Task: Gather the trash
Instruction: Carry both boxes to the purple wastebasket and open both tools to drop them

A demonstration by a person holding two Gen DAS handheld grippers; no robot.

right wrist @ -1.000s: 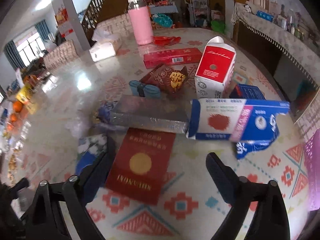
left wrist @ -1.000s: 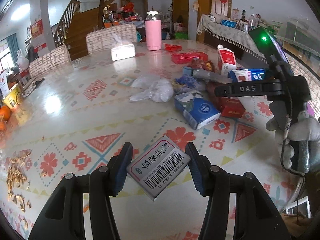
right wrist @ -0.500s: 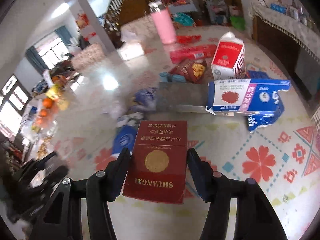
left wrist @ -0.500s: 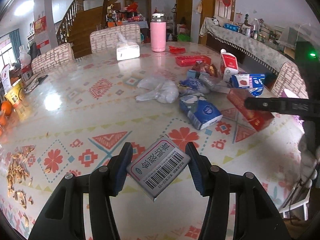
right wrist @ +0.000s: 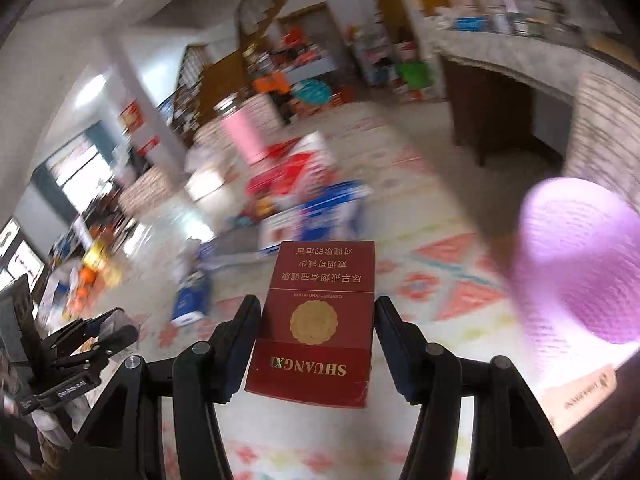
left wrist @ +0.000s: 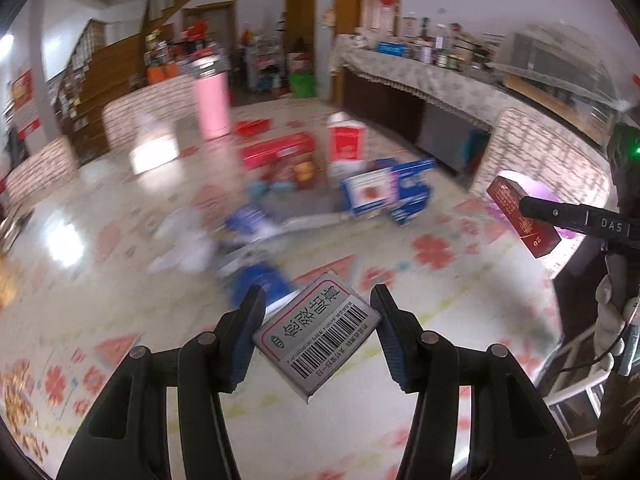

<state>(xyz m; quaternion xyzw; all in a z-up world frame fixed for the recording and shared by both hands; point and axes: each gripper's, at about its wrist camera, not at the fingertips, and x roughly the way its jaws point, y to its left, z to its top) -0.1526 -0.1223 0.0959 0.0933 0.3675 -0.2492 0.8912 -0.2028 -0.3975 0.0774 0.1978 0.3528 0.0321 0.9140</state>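
My left gripper [left wrist: 318, 312] is shut on a small grey-white box with a barcode [left wrist: 316, 332], held tilted above the patterned table [left wrist: 100, 248]. My right gripper [right wrist: 316, 312] is shut on a dark red "SHUANGXI" cigarette pack [right wrist: 320, 280], lifted off the table. In the left wrist view that red pack [left wrist: 520, 216] shows at the right, pinched by the right gripper's finger [left wrist: 560, 212], just in front of a purple bin [left wrist: 536, 188]. The purple bin [right wrist: 580, 260] stands blurred to the right of the held pack. The left gripper [right wrist: 92, 336] shows at the lower left of the right wrist view.
A trash pile lies mid-table: blue-and-white boxes [left wrist: 384, 192], a red-and-white carton [left wrist: 346, 144], a long red box [left wrist: 280, 152], blue packets [left wrist: 260, 280] and a clear bag [left wrist: 188, 248]. A pink bottle [left wrist: 212, 104] and tissue pack [left wrist: 154, 148] stand behind. Seed shells [left wrist: 16, 392] litter the left edge.
The right gripper closed on the red cigarette pack, lifted it from the pile and swung right toward the purple bin. The left gripper, still holding the barcode box, also swung right.
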